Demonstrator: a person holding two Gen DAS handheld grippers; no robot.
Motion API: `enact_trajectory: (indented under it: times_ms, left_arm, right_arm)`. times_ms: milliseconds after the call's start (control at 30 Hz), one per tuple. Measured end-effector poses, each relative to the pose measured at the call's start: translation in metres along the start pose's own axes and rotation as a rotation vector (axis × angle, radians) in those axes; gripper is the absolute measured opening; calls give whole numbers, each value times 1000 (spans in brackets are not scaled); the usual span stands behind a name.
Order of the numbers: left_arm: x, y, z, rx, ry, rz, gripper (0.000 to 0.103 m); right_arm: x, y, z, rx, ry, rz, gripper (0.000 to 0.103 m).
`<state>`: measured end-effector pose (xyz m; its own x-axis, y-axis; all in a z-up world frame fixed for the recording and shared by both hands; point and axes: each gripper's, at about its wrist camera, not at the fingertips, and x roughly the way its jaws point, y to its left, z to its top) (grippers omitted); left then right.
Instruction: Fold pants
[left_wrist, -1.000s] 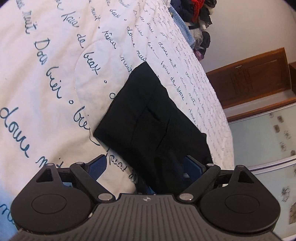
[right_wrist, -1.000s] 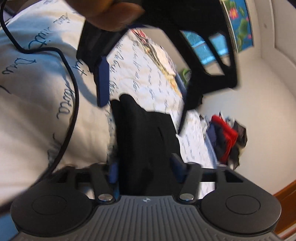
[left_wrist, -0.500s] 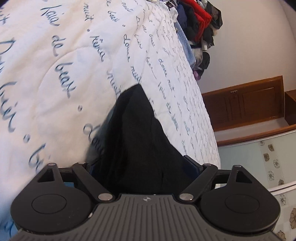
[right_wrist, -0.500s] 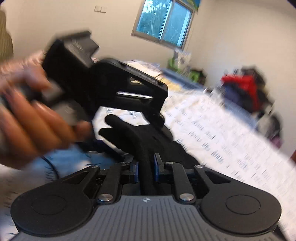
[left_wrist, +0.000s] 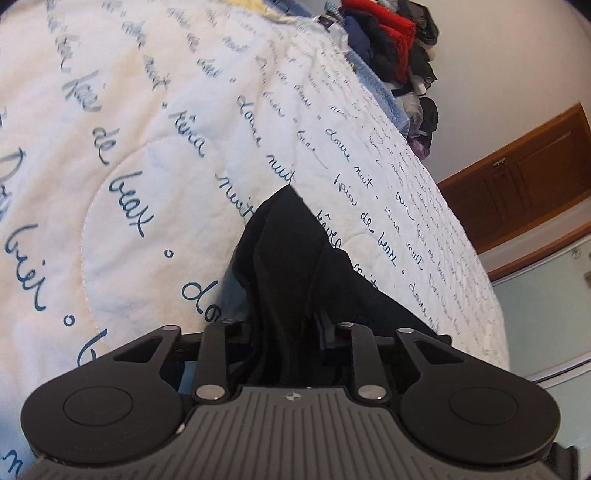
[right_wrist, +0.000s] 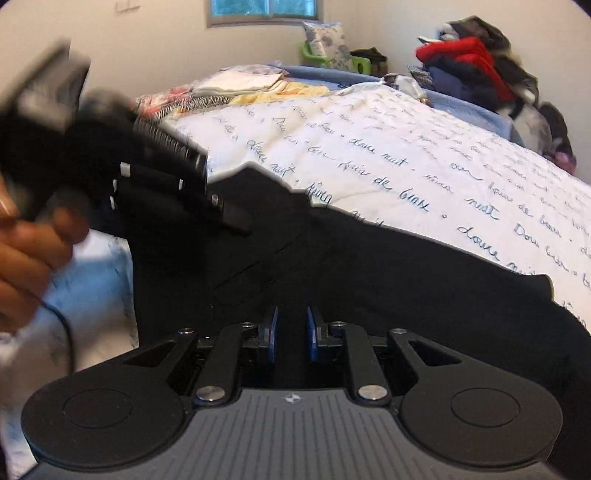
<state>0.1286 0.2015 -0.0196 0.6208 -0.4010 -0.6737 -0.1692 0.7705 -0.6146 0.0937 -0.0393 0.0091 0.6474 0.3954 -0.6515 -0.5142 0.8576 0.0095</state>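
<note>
The black pants (left_wrist: 291, 266) lie bunched on a white quilt with blue script (left_wrist: 129, 155). My left gripper (left_wrist: 286, 332) is shut on the near edge of the pants, the cloth rising between its jaws. In the right wrist view the pants (right_wrist: 369, 273) spread wide across the foreground. My right gripper (right_wrist: 291, 332) is shut on a fold of them between its blue pads (right_wrist: 269, 332). The left gripper's body (right_wrist: 122, 177) and the hand that holds it show at the left of that view, blurred.
A pile of red, dark and blue clothes (left_wrist: 391, 40) sits at the far end of the bed, also in the right wrist view (right_wrist: 476, 62). Folded linens (right_wrist: 240, 85) lie near the head. A wooden cabinet (left_wrist: 524, 184) stands beyond the bed's right edge.
Both grippers closed on the pants. The left one, open around the cloth a second ago, now pinches it; the right swung round and grips a fold, pants now spread wider.
</note>
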Motion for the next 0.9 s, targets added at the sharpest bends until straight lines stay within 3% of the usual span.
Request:
enact_trajectory:
  times_ms: [133,267,400,900]
  left_arm:
    - [-25,-33,-18,137,-109,49,23]
    - [-50,-72,-43,249,-198,23,21]
    - [-57,-99,-63,292,-229,5,20]
    - [-66,-185,-114,446,-226,-145,20]
  right_arm:
    - [-13,-15,11,150,-80,86,16]
    - [-19,-25,18,238,-146,117,16]
    - [-37,-32,11,311,-204,164,16]
    - [-111,-90,-28,558,-377,112,16]
